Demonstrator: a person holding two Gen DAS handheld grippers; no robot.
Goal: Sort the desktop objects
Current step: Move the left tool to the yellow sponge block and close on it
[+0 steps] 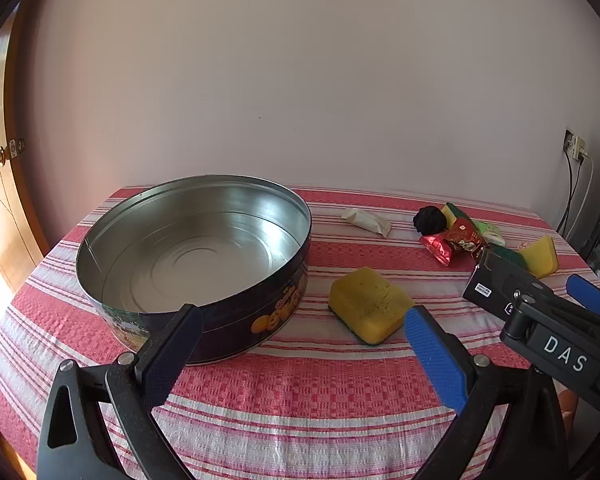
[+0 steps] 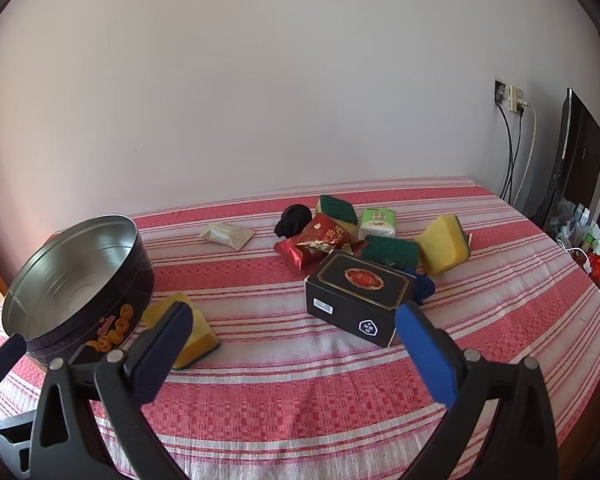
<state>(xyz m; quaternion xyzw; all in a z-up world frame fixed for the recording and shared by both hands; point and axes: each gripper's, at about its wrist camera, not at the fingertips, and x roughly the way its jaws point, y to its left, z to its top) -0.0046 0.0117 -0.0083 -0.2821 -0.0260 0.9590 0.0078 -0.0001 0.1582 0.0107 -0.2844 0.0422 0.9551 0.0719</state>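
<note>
In the left wrist view, the left hand-held gripper (image 1: pixel 300 340) hangs over the bench (image 1: pixel 300 400) with its jaws spread wide and nothing between them. A round tin (image 1: pixel 192 256) stands open just ahead on the left, and a yellow sponge (image 1: pixel 370 308) lies just beside it on the right. Farther back lie a white packet (image 1: pixel 366 221), a black ball (image 1: pixel 430 220) and a red wrapper (image 1: pixel 452 242) close together. The right hand-held gripper (image 1: pixel 572 320) reaches in from the right edge, partly covering a black box (image 1: pixel 486 284). In the right wrist view, the right hand-held gripper (image 2: pixel 292 344) is also wide open and holds nothing. The black box (image 2: pixel 358 296) sits on the bench (image 2: pixel 300 400) just ahead of its blue finger. Behind the box cluster the red wrapper (image 2: pixel 316 242), a green sponge (image 2: pixel 388 250), a green-white pack (image 2: pixel 377 222) and another yellow sponge (image 2: pixel 444 244). The tin (image 2: pixel 76 280) stands at the left, the first yellow sponge (image 2: pixel 200 338) touching it.
</note>
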